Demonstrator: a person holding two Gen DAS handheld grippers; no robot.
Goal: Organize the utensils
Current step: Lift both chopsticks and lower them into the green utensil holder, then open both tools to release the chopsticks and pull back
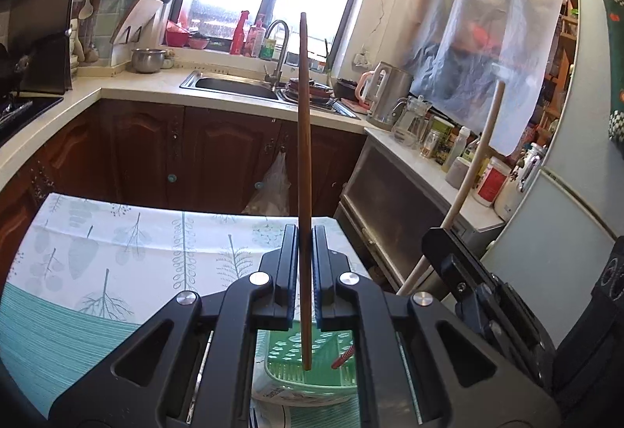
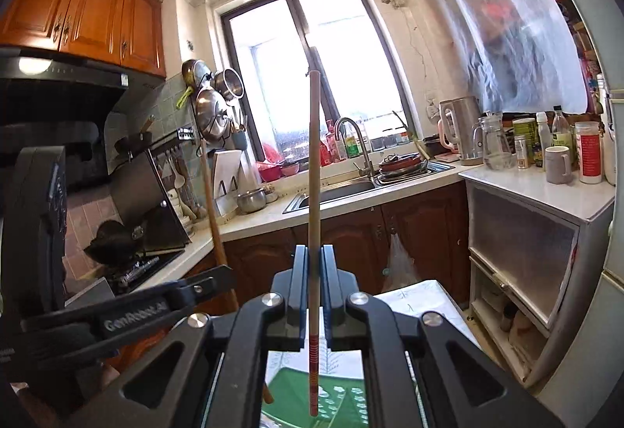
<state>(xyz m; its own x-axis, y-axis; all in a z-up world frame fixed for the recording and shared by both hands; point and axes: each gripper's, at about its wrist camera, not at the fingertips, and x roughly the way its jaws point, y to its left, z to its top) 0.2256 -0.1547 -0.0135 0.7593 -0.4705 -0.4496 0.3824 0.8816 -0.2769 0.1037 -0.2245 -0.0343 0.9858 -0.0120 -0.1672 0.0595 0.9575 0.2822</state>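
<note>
In the left wrist view my left gripper (image 1: 304,233) is shut on a dark brown chopstick (image 1: 304,139) that stands upright, its lower end hanging over a green slotted basket (image 1: 288,369). My right gripper (image 2: 314,252) is shut on a pale wooden chopstick (image 2: 314,170) with red stripes near its lower end, also upright above the green basket (image 2: 343,397). Each gripper shows in the other's view: the right gripper (image 1: 468,272) with the pale chopstick (image 1: 481,155) at the right, and the left gripper (image 2: 163,305) with the brown chopstick (image 2: 213,217) at the left.
The basket sits on a table with a leaf-print cloth (image 1: 117,252). Beyond it runs a counter with a sink (image 1: 234,87), a kettle (image 1: 384,92) and several jars and bottles on a side cabinet (image 2: 546,190). A stove (image 2: 128,264) is at the left and a fridge (image 1: 565,225) at the right.
</note>
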